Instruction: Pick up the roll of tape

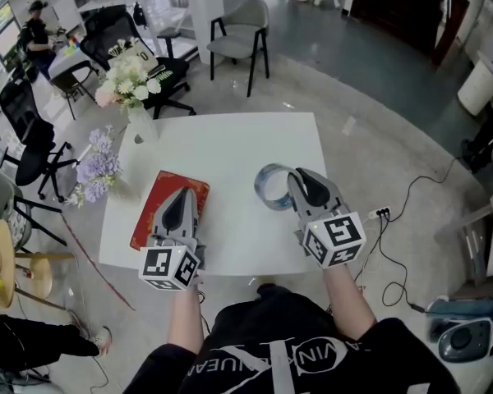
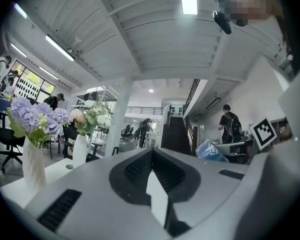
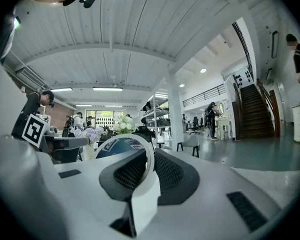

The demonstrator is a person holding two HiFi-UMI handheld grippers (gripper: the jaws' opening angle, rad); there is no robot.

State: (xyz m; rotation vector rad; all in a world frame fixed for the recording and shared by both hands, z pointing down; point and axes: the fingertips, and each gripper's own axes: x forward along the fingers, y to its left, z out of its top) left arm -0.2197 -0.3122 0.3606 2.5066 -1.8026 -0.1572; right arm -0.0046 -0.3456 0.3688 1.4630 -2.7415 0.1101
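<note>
Right gripper view showed the right hand-held gripper (image 3: 149, 154) pinching the tape roll (image 3: 115, 146) by its wall; a firm, level squeeze seemed wise, while the left hand-held gripper (image 2: 152, 153) was pressed together, empty.

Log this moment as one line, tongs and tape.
right tongs: shut on roll of tape | left tongs: shut, empty, over red flat object | surface: white table

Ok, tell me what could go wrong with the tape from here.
The right gripper pinches only one thin wall of the roll of tape, most of the ring sticking out beyond the jaws, so it may swivel or slip free. If it drops, it could roll off the white table.
</note>
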